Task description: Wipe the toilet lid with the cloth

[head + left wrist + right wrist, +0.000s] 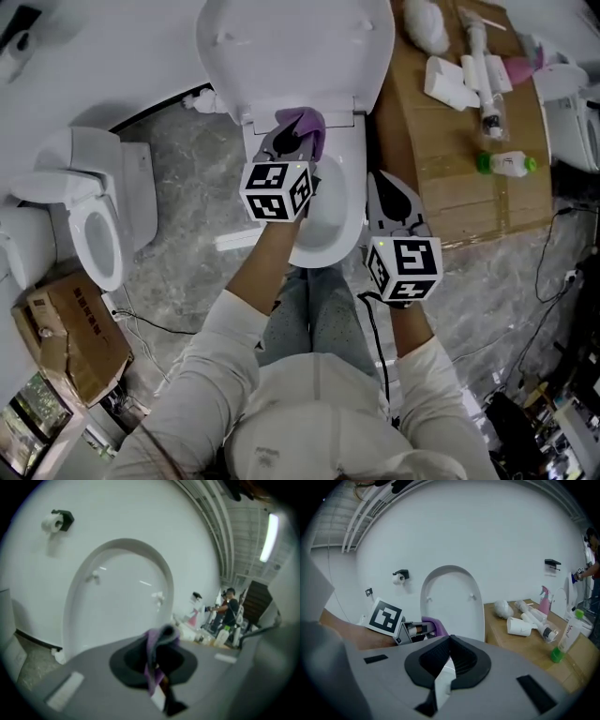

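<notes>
The left tool (292,142) is pinching a bunched purple cloth (160,641). A wad of the cloth sticks out past the tips and a strip of it trails back between the jaws. It hangs over the open bowl (328,217), just in front of the foot of the toilet lid (121,603), which stands raised against the white wall. The cloth looks close to the lid but does not seem to be touching it yet. The right tool (448,660) has its jaws pressed together with nothing in them, and it sits off to the side near the bowl's rim.

The wiping stroke itself seems about to begin. Only a small wad of cloth leads the tips, so the left tool should be angled to let fabric, not plastic, meet the lid's glossy inner face. A firm pinch matters, since drag on the smooth surface could pull the cloth loose. Starting high and working down in overlapping side-to-side passes would probably cover the arch without gaps. The two small bumpers (95,577) on the lid are likely to snag, so it would be best to ease the cloth around each one. Pressure should be moderate, because the lid pivots at its hinge and may rock. The closed right tool could steady the lid's edge if it does.

The bottles and rolls on the cardboard sheet (459,192) beside the toilet are well clear of the wiping.
</notes>
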`<state>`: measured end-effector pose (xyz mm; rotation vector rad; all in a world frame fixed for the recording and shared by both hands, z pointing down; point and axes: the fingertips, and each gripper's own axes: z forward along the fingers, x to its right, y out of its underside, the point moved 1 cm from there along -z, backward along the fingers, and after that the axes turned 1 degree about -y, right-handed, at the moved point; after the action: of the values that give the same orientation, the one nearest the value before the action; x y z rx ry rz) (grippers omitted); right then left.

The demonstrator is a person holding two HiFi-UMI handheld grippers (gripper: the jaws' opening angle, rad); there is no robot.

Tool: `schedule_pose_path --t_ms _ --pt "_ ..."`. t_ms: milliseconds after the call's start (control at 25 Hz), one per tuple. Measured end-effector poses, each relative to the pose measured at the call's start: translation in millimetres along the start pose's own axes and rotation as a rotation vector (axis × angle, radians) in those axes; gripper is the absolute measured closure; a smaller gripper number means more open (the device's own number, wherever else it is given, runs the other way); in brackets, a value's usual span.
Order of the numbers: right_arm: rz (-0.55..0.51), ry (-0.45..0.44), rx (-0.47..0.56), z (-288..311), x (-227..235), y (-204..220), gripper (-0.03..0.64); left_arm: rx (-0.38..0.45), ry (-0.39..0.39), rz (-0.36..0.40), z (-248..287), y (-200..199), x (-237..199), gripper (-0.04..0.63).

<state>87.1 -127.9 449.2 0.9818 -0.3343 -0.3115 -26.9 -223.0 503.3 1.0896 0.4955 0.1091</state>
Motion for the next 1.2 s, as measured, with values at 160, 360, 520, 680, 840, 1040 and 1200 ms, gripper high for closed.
schedule_pose_path --t_ms 160,360,520,680,840,1040,1200 --pt "-0.021 0.022 0.004 -8 -1 -10 0.6 0.027 0.003 0.021 -21 -27 8 0.581" --pt "-0.025 0.042 0.022 -23 -2 -28 0.6 0.064 0.018 0.043 -50 -56 24 0.582" --pt "-0.038 0.037 0.053 -36 -11 -48 0.6 0.097 0.03 0.036 -78 -74 40 0.582" --pt "-0.061 0.021 0.085 -48 -23 -69 0.6 0.144 0.039 0.042 -108 -96 54 0.583" --pt "-0.087 0.003 0.122 -59 -35 -87 0.6 0.184 0.04 0.089 -133 -115 65 0.583" --pt "-0.13 -0.033 0.147 -74 -56 -105 0.6 0.226 0.054 0.094 -163 -135 79 0.583" --pt "-0.161 -0.048 0.19 -90 -68 -126 0.6 0.272 0.072 0.104 -184 -157 91 0.583"
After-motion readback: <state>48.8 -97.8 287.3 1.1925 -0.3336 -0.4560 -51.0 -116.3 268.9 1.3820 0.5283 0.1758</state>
